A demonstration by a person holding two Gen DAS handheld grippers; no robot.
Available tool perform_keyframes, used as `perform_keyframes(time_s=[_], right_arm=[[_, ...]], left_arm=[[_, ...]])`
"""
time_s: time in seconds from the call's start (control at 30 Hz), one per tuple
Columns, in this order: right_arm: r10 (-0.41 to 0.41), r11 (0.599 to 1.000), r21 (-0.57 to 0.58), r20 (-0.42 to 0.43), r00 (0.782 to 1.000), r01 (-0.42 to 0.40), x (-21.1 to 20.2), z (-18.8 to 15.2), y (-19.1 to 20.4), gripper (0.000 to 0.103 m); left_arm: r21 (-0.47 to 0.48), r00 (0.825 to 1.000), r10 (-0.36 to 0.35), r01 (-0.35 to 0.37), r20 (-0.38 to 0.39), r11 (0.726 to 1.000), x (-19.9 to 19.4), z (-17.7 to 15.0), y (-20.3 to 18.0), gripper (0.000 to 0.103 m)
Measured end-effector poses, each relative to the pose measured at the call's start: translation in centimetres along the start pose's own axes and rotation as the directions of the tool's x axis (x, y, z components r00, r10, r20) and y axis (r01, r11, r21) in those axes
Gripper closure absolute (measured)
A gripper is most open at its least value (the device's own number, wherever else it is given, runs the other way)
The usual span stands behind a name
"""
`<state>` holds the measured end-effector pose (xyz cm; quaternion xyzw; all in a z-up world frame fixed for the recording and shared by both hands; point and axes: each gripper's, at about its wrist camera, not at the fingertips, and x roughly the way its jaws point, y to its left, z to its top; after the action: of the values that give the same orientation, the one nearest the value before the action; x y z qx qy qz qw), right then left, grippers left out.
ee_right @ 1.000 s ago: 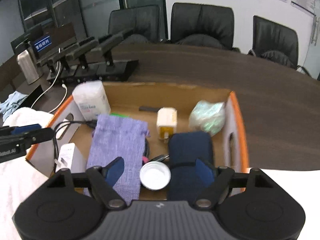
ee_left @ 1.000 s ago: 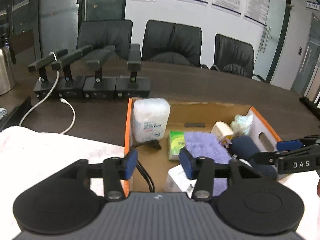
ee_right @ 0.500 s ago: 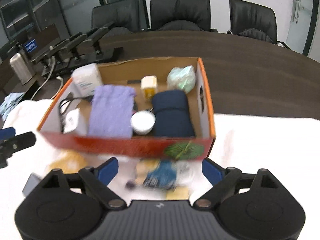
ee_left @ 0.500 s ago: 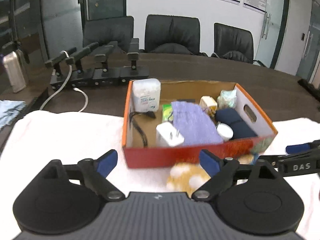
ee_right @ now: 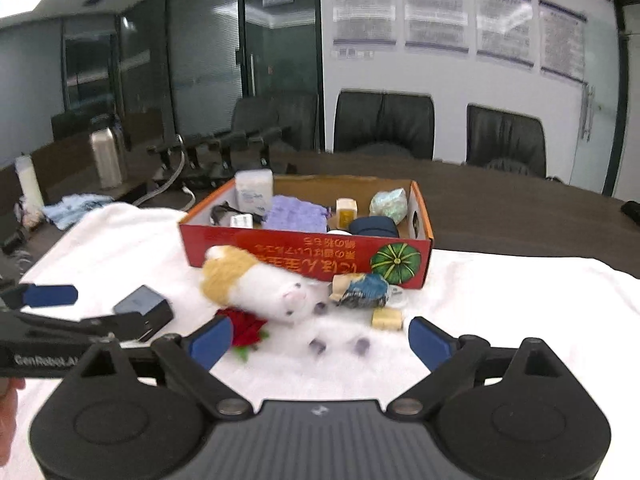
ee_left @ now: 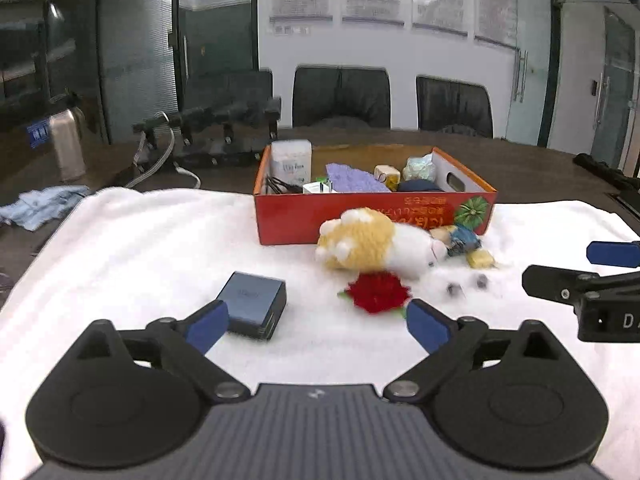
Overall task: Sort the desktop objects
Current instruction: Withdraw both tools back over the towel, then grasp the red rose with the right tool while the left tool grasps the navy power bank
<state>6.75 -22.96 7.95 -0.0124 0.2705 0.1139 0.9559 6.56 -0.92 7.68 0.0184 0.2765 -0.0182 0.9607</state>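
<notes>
A red cardboard box [ee_left: 360, 216] [ee_right: 304, 252] stands on the white towel and holds a purple pouch [ee_right: 294, 213], a white tub, a charger and other small things. In front of it lie a yellow-and-white plush toy [ee_left: 372, 244] [ee_right: 260, 284], a red fabric flower [ee_left: 378, 292] [ee_right: 246, 326], a dark blue square box [ee_left: 254, 304] [ee_right: 142, 308], a blue crumpled wrapper [ee_right: 364, 290], a pale yellow block [ee_right: 386, 318] and two small dark bits. My left gripper [ee_left: 318, 326] hangs over the towel, jaws still opening, nothing between them. My right gripper [ee_right: 320, 342] likewise, jaws opening and empty.
The white towel [ee_left: 140, 248] covers the near table; dark wood table beyond. Black microphone stands [ee_left: 208, 132] with white cables, a steel flask [ee_left: 66, 144] and a light blue cloth [ee_left: 44, 204] sit at the left. Black chairs [ee_left: 340, 96] line the far side.
Both grippers drew back from over the box to the near towel, so the plush toy, flower and dark box came into view. Both sets of jaws widened.
</notes>
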Motion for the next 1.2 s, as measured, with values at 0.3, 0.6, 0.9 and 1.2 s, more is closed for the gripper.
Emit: perform_keyframes(time_s=[0.3, 0.6, 0.9, 1.2], right_arm=[[-0.052, 0.999, -0.005, 0.043, 0.998, 0.052, -6.4, -9.1, 1.8, 0.003], [0.000, 1.000, -0.007, 0.092, 0.996, 0.000, -7.8, -14.2, 3.5, 0.003], [0.066, 0.994, 0.087, 0.026, 0.997, -0.068, -6.9, -14.9, 2.2, 0.000], [0.090, 0.992, 0.096, -0.056, 0.994, -0.085, -5.6, -14.8, 2.2, 0.000]], left_arm=[[-0.026, 0.998, -0.018, 0.020, 0.054, 0.999, -5.8, -8.2, 0.4, 0.000], [-0.004, 0.999, 0.045, -0.045, 0.023, 0.999, -6.0, -12.7, 0.2, 0.000], [-0.038, 0.997, -0.070, 0.070, -0.016, 0.997, -5.7, -13.4, 1.1, 0.000], [-0.032, 0.999, -0.018, 0.017, -0.035, 0.999, -6.0, -12.2, 1.4, 0.000]])
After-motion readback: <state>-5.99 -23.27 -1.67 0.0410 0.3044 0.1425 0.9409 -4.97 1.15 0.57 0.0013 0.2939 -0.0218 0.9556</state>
